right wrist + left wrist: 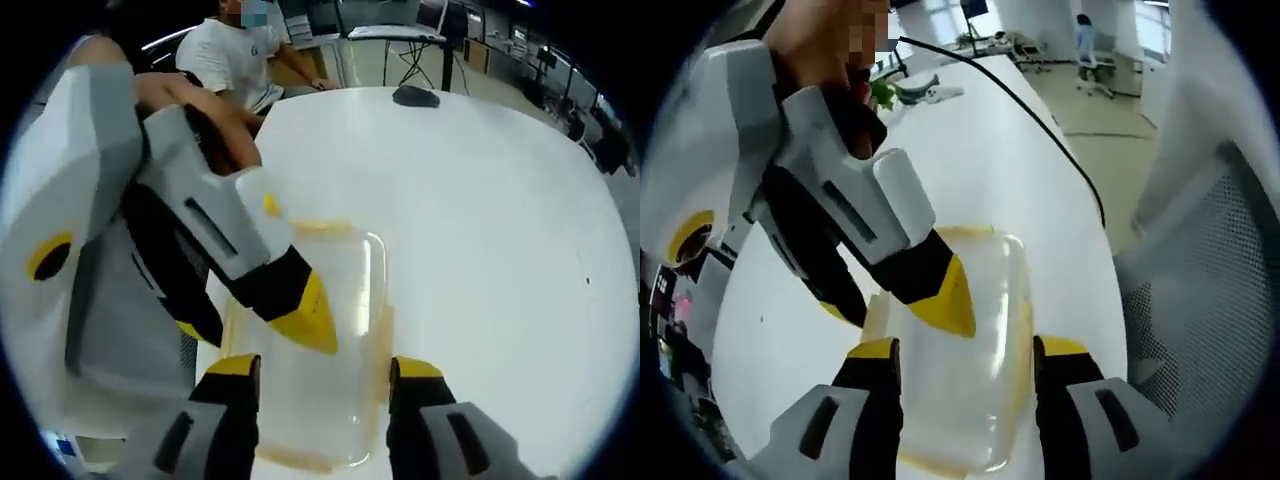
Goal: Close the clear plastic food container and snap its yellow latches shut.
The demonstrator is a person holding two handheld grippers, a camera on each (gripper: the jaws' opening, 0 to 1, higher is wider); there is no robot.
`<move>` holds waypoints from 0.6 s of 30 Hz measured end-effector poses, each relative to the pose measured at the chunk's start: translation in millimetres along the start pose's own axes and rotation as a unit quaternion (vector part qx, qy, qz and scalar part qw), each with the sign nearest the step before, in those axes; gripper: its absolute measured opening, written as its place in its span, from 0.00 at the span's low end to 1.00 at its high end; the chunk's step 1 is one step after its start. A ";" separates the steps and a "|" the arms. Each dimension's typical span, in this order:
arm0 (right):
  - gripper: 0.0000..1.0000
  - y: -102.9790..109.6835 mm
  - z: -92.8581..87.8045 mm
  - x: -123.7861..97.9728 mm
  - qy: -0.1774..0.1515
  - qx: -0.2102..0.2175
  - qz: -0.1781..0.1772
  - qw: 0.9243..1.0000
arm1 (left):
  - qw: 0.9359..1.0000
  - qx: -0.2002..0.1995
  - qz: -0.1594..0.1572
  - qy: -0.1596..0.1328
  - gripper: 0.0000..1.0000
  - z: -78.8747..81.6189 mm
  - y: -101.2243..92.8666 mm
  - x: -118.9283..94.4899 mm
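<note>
Clear rounded-rectangular plastic food container [965,345] [320,350] with yellow edge trim lies on the smooth white worktop [980,150] [480,200], between the spread yellow-tipped jaws of each set of tongs: left tongs [965,355] and right tongs [322,372] are both open, straddling it. In each view the other tongs' yellow tip presses on the lid. Black cable [1040,115] trails far right; grey mesh chair [1200,290] just beside the worktop.
</note>
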State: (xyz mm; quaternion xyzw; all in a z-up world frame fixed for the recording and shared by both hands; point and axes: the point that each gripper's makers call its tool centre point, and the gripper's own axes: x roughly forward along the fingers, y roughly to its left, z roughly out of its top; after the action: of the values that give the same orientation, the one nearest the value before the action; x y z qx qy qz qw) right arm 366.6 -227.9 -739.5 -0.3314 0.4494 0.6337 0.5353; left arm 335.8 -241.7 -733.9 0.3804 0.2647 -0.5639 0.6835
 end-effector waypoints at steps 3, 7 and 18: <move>0.50 0.3 0.8 -1.8 -0.009 -0.008 -0.012 1.000 | 1.000 -0.003 -0.008 -0.002 0.54 0.9 -0.5 -0.7; 0.47 -1.5 0.1 -6.1 -0.021 -0.011 -0.030 0.999 | 1.000 -0.014 -0.009 -0.007 0.54 2.8 3.7 -4.8; 0.60 9.0 5.7 -22.6 -0.086 0.020 -0.051 0.995 | 0.998 -0.025 -0.056 -0.022 0.66 4.8 13.0 -23.4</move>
State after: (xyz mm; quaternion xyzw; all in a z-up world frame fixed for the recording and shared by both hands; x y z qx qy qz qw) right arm 362.8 -231.5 -715.1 -0.2875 0.3972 0.6222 0.6103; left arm 342.9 -231.3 -709.8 0.3351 0.2847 -0.6025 0.6660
